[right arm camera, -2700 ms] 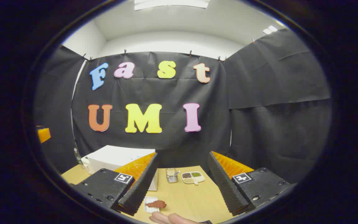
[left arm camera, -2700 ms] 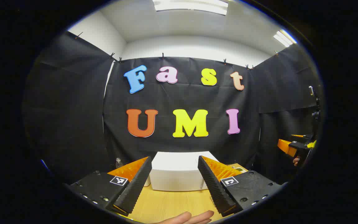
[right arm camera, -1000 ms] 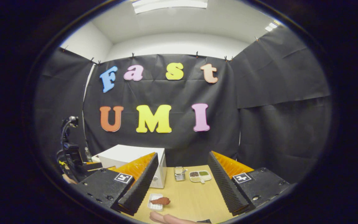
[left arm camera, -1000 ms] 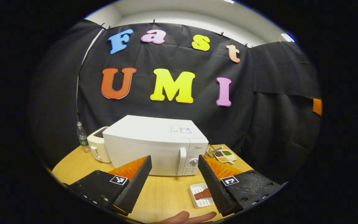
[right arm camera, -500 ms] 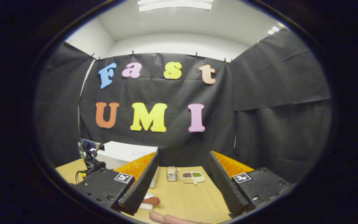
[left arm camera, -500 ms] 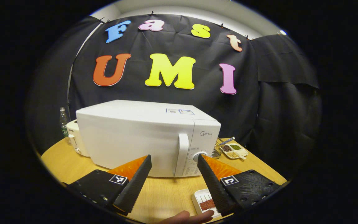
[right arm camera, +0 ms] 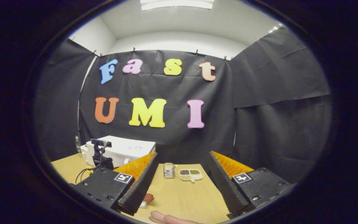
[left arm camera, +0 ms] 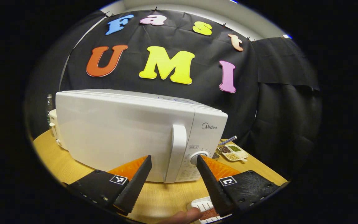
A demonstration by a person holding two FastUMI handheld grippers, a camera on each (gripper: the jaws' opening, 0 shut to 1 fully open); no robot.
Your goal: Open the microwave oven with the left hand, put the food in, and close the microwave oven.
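Microwave oven (left arm camera: 126, 130) is seen shut on the wooden surface (left arm camera: 163, 199), with its door handle (left arm camera: 177, 152) at 12 o'clock from the left hand-held gripper (left arm camera: 172, 180). Nearest, at 5 o'clock in the left gripper view, the white tray (left arm camera: 202, 207) with the reddish food (left arm camera: 210, 214) is seen, partly hidden by a finger. The left hand-held gripper is held spread wide, with nothing pinched, and the handle is not yet touched. The right hand-held gripper (right arm camera: 180, 183) is also spread and empty. Farther off, a small sectioned dish (right arm camera: 190, 174) is seen. Nothing is judged done yet: the door must be pulled open, the food put in, and the door closed.
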